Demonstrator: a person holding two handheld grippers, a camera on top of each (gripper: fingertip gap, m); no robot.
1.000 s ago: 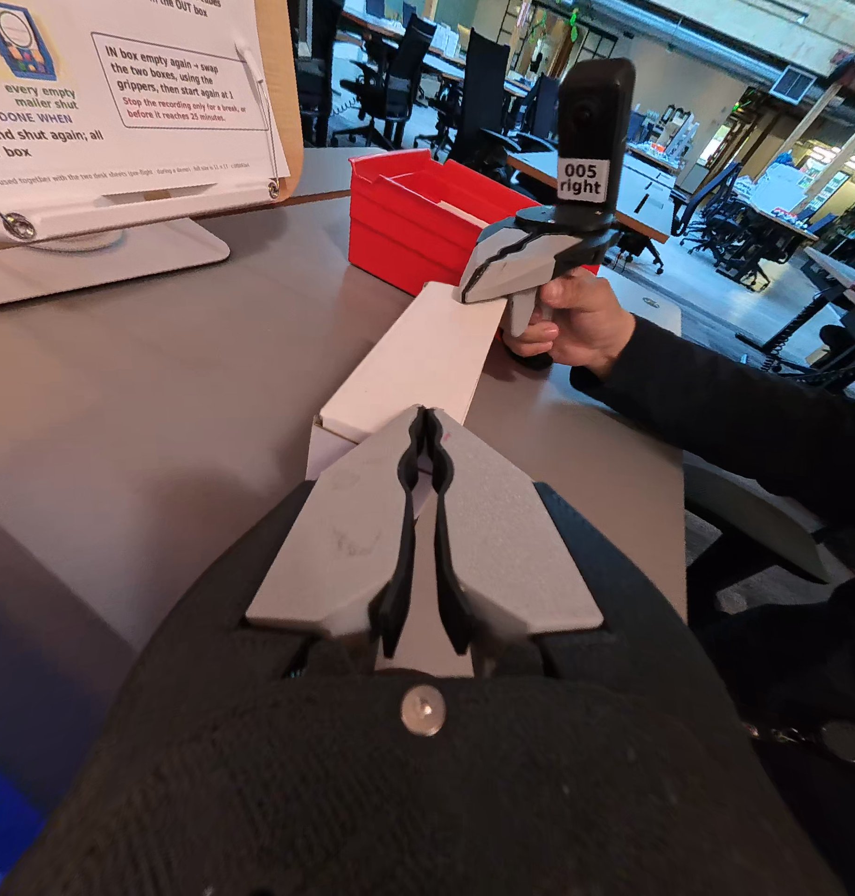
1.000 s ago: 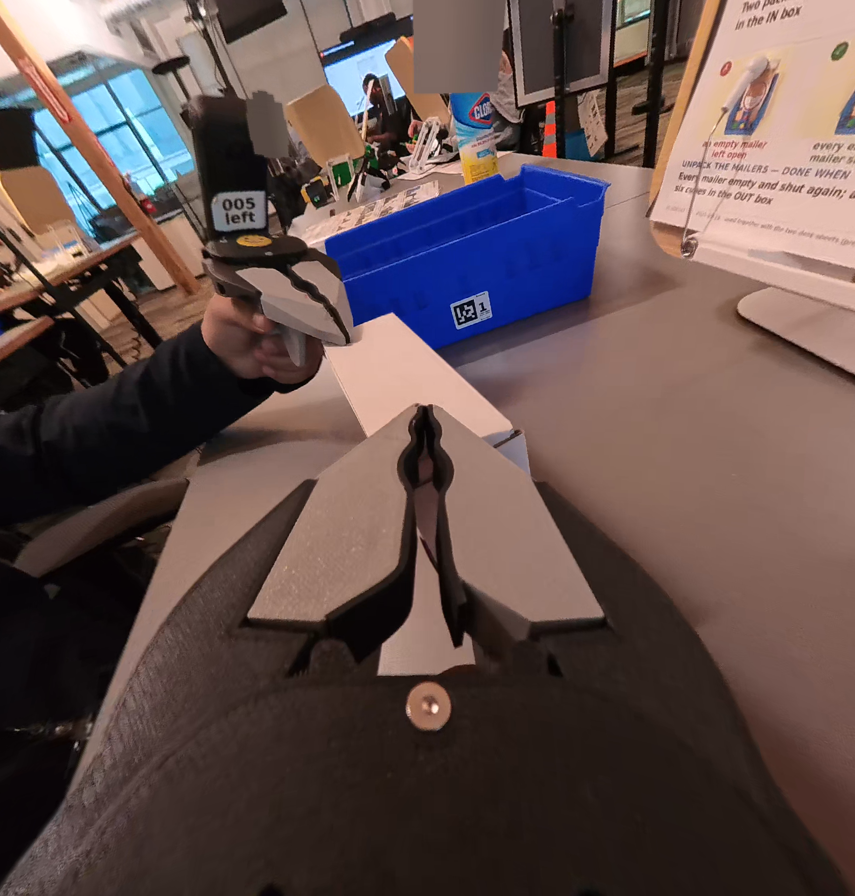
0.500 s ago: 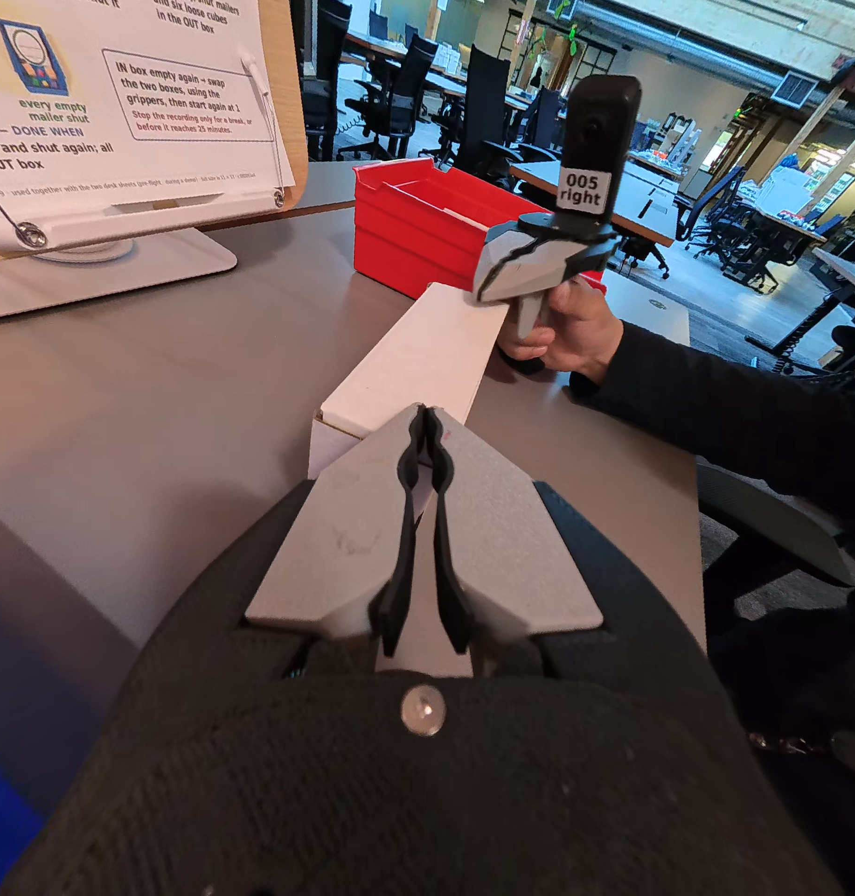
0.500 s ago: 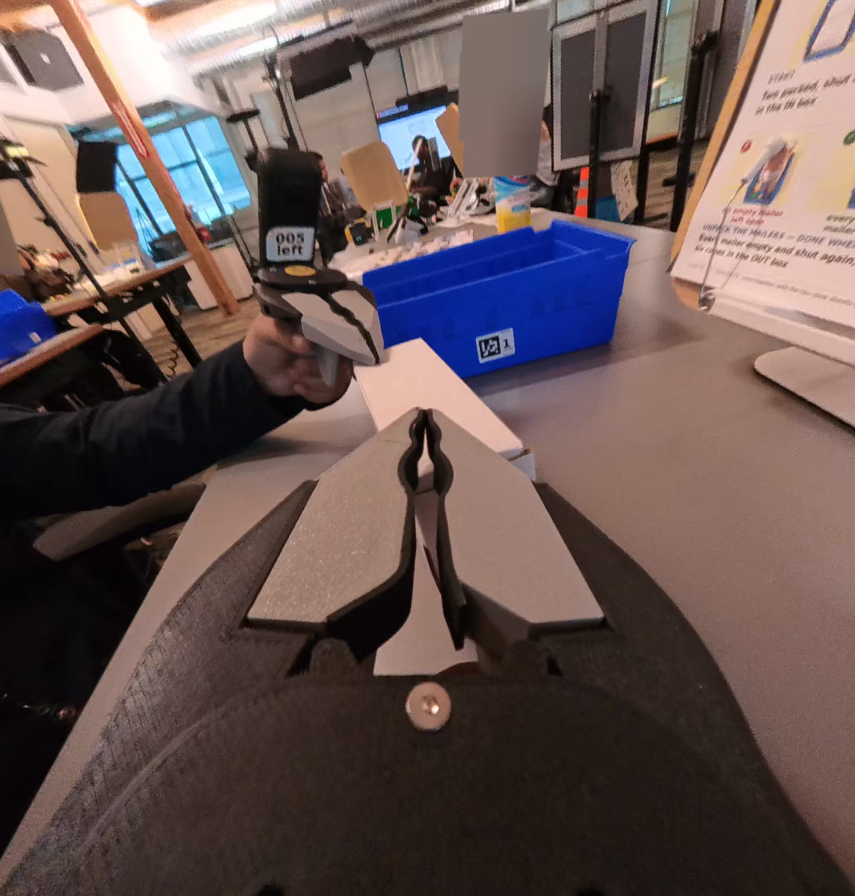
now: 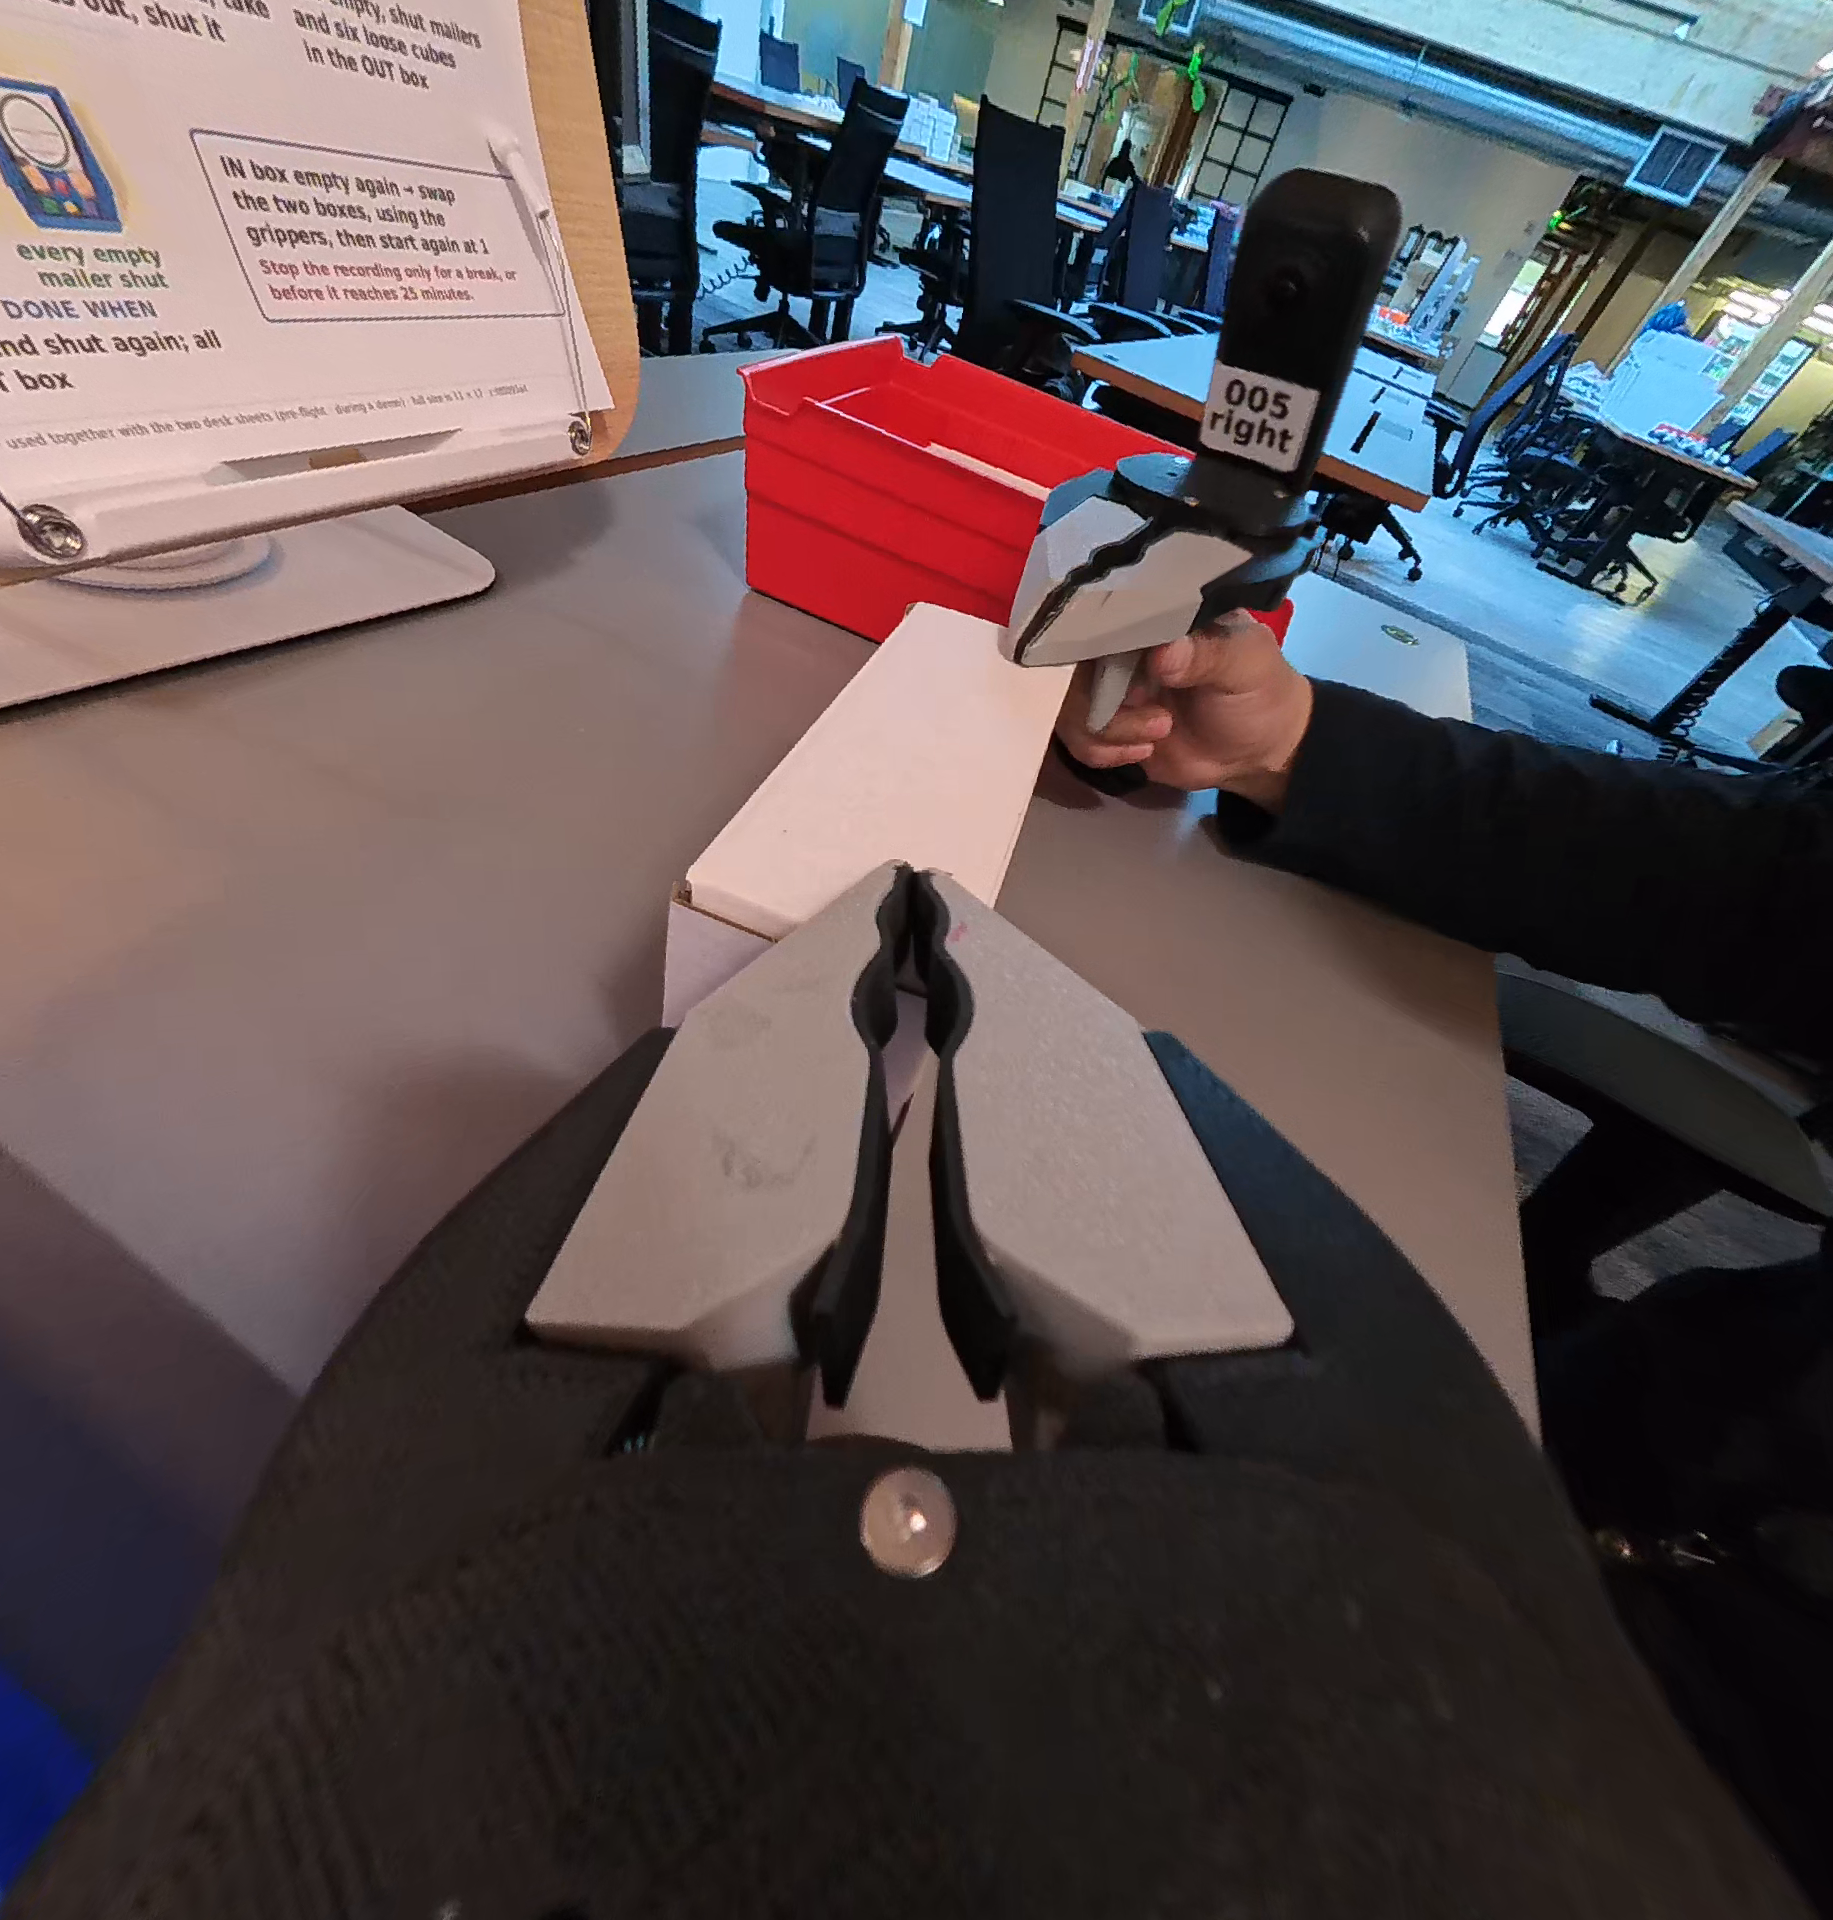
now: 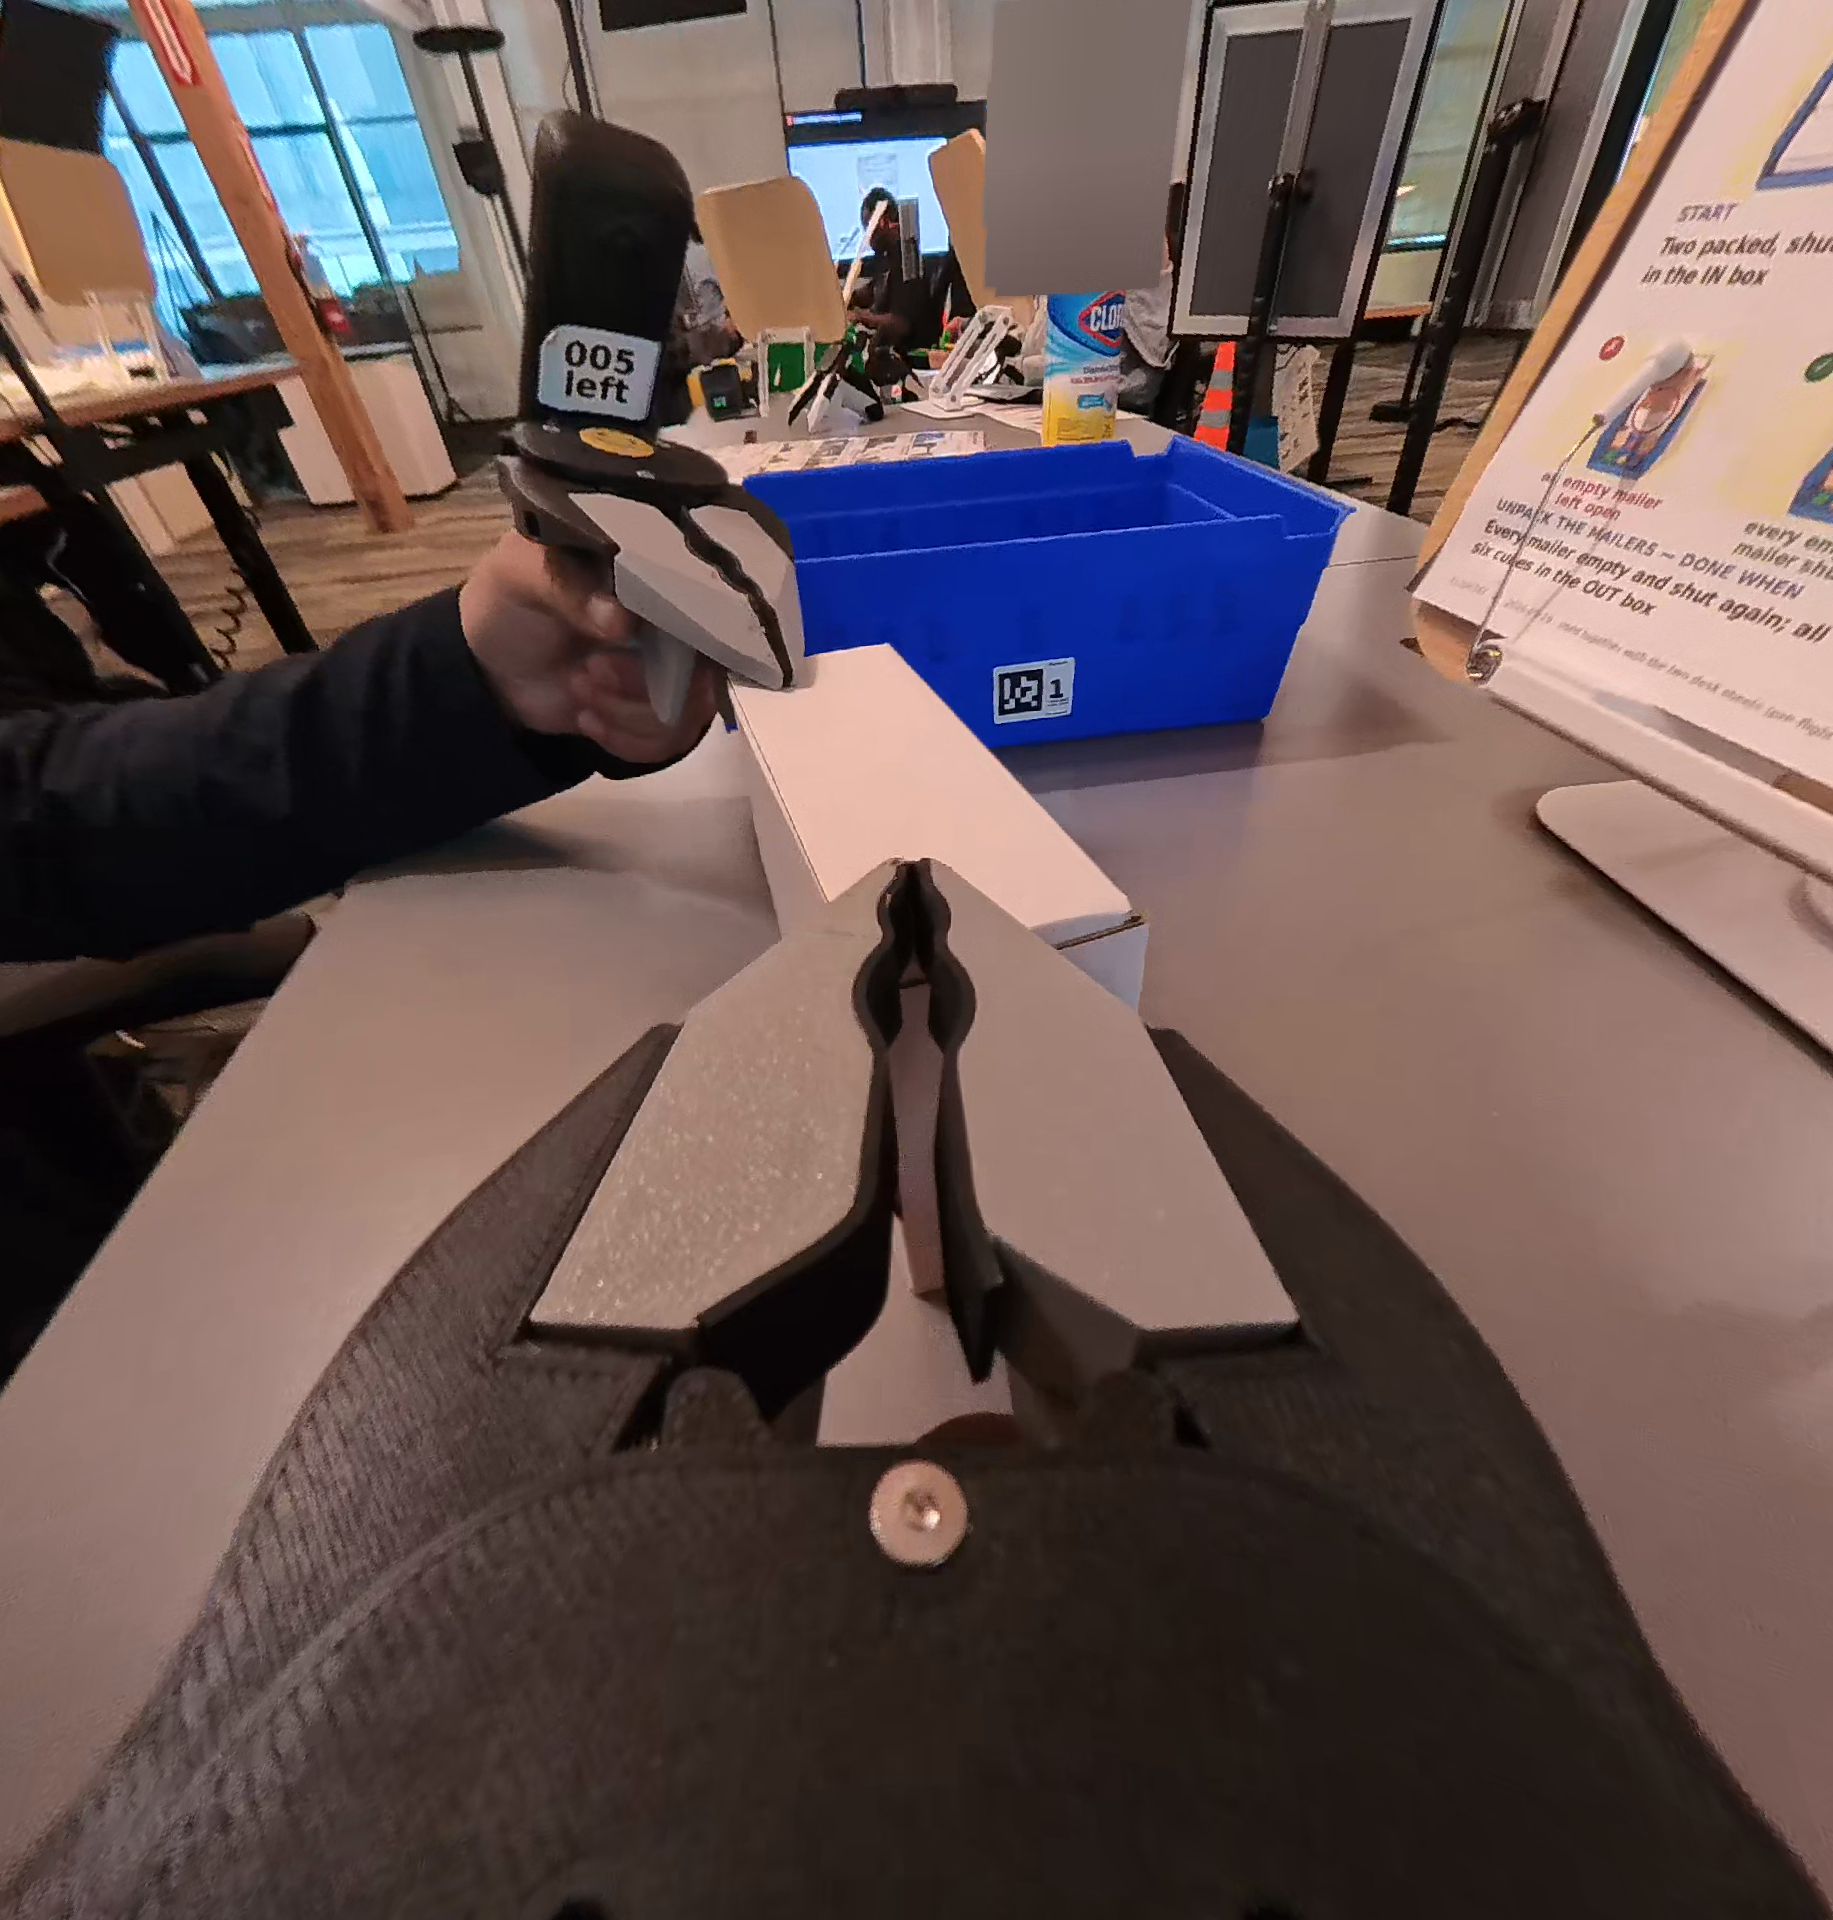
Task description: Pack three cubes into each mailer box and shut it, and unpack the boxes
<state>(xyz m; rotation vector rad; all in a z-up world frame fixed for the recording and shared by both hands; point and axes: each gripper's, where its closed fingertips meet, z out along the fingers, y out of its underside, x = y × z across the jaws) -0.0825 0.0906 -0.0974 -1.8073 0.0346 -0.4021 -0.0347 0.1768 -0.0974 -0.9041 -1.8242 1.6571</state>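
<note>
A long white mailer box (image 5: 891, 769) lies shut on the grey table (image 5: 372, 831), running from one gripper to the other. My left gripper (image 5: 912, 883) is shut, with its tips over the box's near end. My right gripper (image 5: 1026, 644) shows at the far end, shut, with its tip at the box's top corner. The right wrist view shows the same box (image 6: 891, 790) with my right gripper (image 6: 917, 878) shut over its near end. There, my left gripper (image 6: 787, 670) is shut at the far corner. No cubes are in view.
A red bin (image 5: 870, 520) stands behind the box's far end with something white inside. A blue bin (image 6: 1099, 613) stands at the other end. An instruction sheet on a stand (image 5: 268, 260) sits at the back. The table edge (image 5: 1463, 1039) runs close along the box's front side. Across from one pair of fingers to the other is roughly 11 cm.
Both views have shifted a little, and the opposite gripper now looks larger and closer. The box stays between the two shut grippers.
</note>
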